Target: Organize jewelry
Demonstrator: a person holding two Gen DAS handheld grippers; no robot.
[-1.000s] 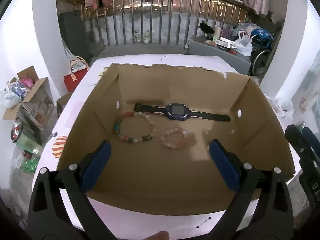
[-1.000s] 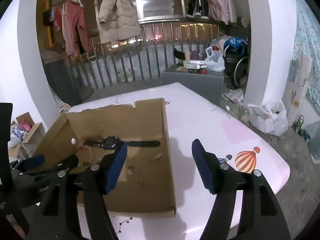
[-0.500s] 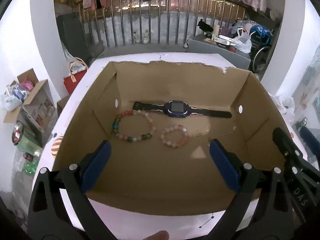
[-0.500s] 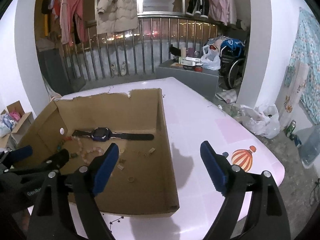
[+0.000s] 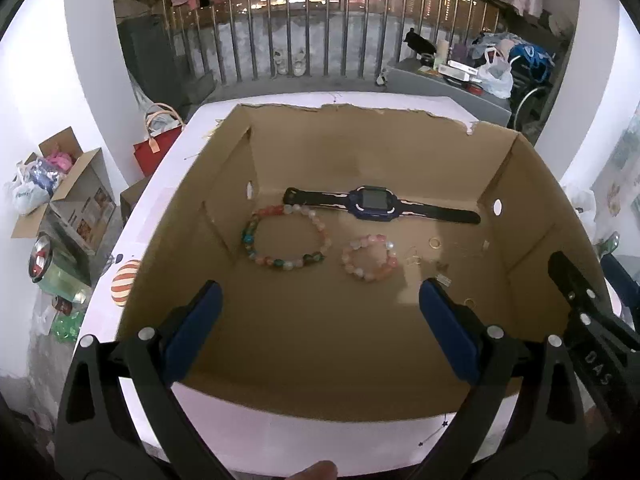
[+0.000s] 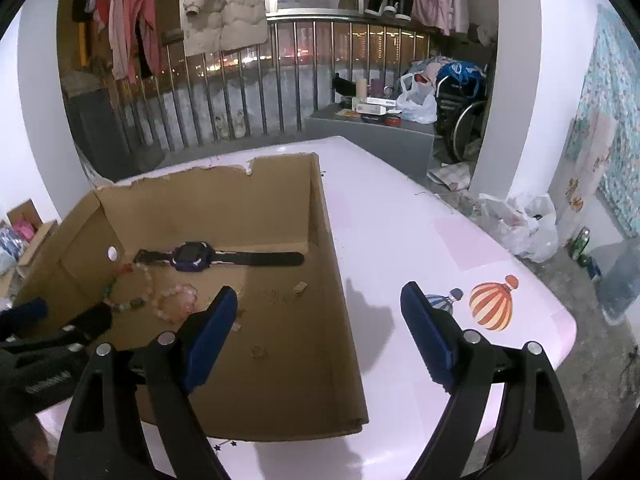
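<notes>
An open cardboard box point(image 5: 532, 216) point(image 6: 336, 280) lies on a pale pink table point(image 6: 392, 232). On its floor lie a dark blue watch point(image 5: 374, 204) point(image 6: 192, 257), a large multicoloured bead bracelet point(image 5: 286, 238) point(image 6: 128, 286), a small pink bead bracelet point(image 5: 370, 258) point(image 6: 176, 302), and a few small rings point(image 5: 435, 243) point(image 6: 258, 351) and earrings. My left gripper point(image 5: 320, 328) hovers open over the box's near part, empty. My right gripper point(image 6: 320, 332) stands open and empty above the box's right wall, one finger over the box floor, the other over the table.
The table carries balloon stickers point(image 6: 492, 304) point(image 5: 125, 286). Beyond it stand a metal railing point(image 6: 280, 92), hanging clothes, a grey cabinet point(image 6: 372, 136) with clutter and plastic bags. Boxes and a red bag point(image 5: 154, 150) sit on the floor at left. A fingertip point(image 5: 316, 470) shows at the bottom edge.
My right gripper's jaws have spread wider and it has sunk slightly, bringing more of the box floor into its view. It now shows at the right edge of the left wrist view.
</notes>
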